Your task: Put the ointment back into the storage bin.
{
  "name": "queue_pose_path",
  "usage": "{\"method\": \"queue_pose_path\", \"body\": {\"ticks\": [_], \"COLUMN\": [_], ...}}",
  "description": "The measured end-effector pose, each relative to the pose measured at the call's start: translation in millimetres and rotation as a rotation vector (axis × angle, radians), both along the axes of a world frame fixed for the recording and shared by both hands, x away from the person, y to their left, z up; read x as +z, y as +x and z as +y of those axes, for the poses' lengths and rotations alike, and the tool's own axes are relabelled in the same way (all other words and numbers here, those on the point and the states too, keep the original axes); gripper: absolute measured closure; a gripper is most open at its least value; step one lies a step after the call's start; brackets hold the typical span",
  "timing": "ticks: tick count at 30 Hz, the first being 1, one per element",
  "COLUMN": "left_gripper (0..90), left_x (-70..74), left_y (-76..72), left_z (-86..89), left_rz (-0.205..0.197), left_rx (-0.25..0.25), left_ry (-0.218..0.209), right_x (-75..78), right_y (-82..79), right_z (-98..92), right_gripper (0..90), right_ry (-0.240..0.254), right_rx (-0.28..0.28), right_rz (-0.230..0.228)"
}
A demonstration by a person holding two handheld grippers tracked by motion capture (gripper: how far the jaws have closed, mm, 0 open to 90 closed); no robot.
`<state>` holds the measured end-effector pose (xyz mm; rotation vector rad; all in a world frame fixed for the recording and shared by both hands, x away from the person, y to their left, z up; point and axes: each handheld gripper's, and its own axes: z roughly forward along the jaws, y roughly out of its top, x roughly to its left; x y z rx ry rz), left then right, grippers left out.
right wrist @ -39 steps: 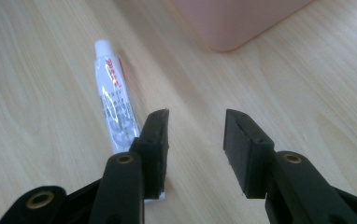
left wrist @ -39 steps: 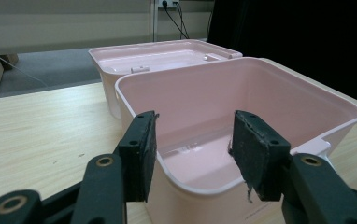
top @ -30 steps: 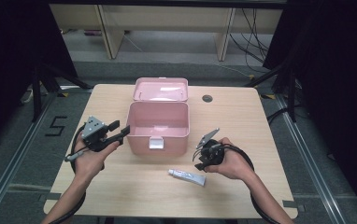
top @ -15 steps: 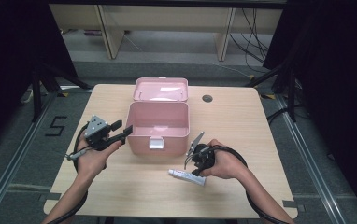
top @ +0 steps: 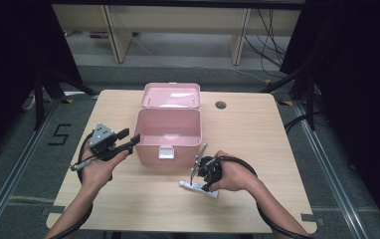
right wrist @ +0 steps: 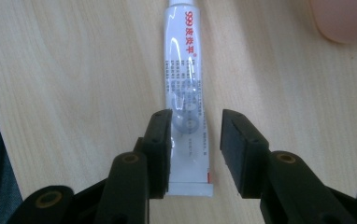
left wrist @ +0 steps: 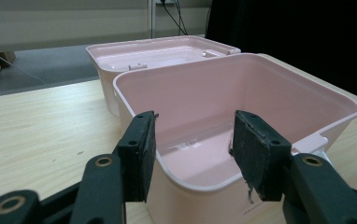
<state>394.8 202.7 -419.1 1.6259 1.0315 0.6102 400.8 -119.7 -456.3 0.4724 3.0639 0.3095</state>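
A: What is seen ahead of the left gripper (top: 128,141)?
B: An open pink box (left wrist: 260,93) on the table (top: 257,129); the jaws are spread, nothing pinched.
A: And the right gripper (right wrist: 195,140)?
B: A white tube (right wrist: 186,74) is straddled by its jaws, which have just been closing; it is not yet pinched.

table (top: 257,124): light wood, round grommet hole (top: 221,105) near far edge
box (top: 168,135): pink, open, lid (top: 171,95) laid back behind it
left gripper (top: 131,141): jaws apart, just beside box's left wall
right gripper (top: 196,175): pointing down over white tube (top: 198,188), jaws closing in, not pressing
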Motion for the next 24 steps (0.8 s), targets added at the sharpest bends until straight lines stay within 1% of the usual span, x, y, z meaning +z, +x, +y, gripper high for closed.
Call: {"method": "queue_pose_path", "body": {"ticks": [1, 2, 3, 5, 6, 7, 8, 9, 10, 11, 12, 13, 14, 15, 16, 18, 19, 21, 22, 23, 24], "left_gripper": [49.2, 49.2, 49.2, 49.1, 49.2, 49.2, 49.2, 49.2, 49.2, 49.1, 49.1, 49.2, 49.2, 49.2, 49.2, 49.2, 49.2, 49.2, 49.1, 49.1, 49.2], "left_x": [0.2, 0.4, 0.4, 0.2, 0.0, -0.2, -0.3, -0.3, -0.3, -0.3, -0.3, -0.3, -0.3, -0.3, -0.4, -0.6, -0.7, -0.7, -0.7, -0.7, -0.7], "left_y": [-0.1, -0.1, 0.0, 0.2, 0.3, 0.3, 0.3, 0.3, 0.3, 0.3, 0.3, 0.3, 0.3, 0.3, 0.3, 0.4, 0.5, 0.5, 0.4, 0.4, 0.4], "left_z": [-0.3, -0.3, -0.4, -0.5, -0.6, -0.7, -0.7, -0.7, -0.6, -0.6, -0.5, -0.6, -0.7, -0.9, -1.0, -1.2, -1.2, -1.1, -1.0, -0.8, -0.7], "left_rz": [0.0, 0.0, 0.001, 0.001, 0.001, 0.001, 0.001, 0.001, 0.001, 0.001, 0.002, 0.001, 0.001, 0.001, 0.001, 0.002, 0.002, 0.002, 0.002, 0.002, 0.003], "left_rx": [-0.001, -0.002, -0.002, -0.003, -0.003, -0.002, -0.002, -0.003, -0.002, -0.002, -0.001, -0.001, -0.002, -0.002, -0.002, -0.002, -0.002, -0.002, -0.002, -0.002, -0.001], "left_ry": [0.001, 0.002, 0.002, 0.003, 0.002, 0.002, 0.002, 0.002, 0.003, 0.003, 0.002, 0.002, 0.002, 0.002, 0.002, 0.0, 0.0, 0.0, 0.0, 0.0, 0.0], "right_x": [-0.9, -1.8, -2.2, -3.9, -2.6, -3.9, -3.2, -3.4, -4.9, -4.2, -4.4, -6.4, -5.7, -6.1, -6.8, -6.9, -6.6, -6.8, -7.2, -7.3, -8.4], "right_y": [1.3, 0.4, 1.0, 3.3, 0.5, 2.9, 0.9, 0.9, 1.8, 0.1, 0.1, 3.6, 2.1, 1.7, 2.7, 3.0, 1.3, 1.4, -0.5, -0.6, -0.8], "right_z": [0.2, 1.8, 2.2, 3.1, 4.9, 5.2, 6.0, 6.1, 6.2, 7.7, 8.4, 7.8, 8.8, 9.7, 9.9, 11.3, 12.5, 13.9, 14.5, 15.4, 15.6], "right_gripper": [64.5, 64.6, 64.5, 64.5, 64.5, 64.5, 64.5, 64.5, 64.4, 64.4, 64.3, 64.2, 64.2, 64.1, 64.0, 63.9, 63.9, 63.9, 63.9, 63.9, 63.9], "right_ry": [-0.007, -0.015, -0.02, -0.012, -0.013, -0.018, -0.021, -0.03, -0.035, -0.045, -0.038, -0.033, -0.042, -0.048, -0.045, -0.047, -0.056, -0.074, -0.073, -0.08, -0.076], "right_rx": [0.02, 0.014, 0.03, 0.064, 0.027, 0.055, 0.027, 0.025, 0.035, 0.016, 0.019, 0.067, 0.046, 0.039, 0.057, 0.06, 0.038, 0.047, 0.019, 0.021, 0.026], "right_rz": [-0.007, -0.007, -0.006, -0.013, 0.006, -0.01, 0.008, 0.004, 0.001, 0.002, 0.007, -0.007, -0.006, -0.005, -0.01, -0.014, -0.004, 0.007, 0.018, 0.016, 0.017]}}
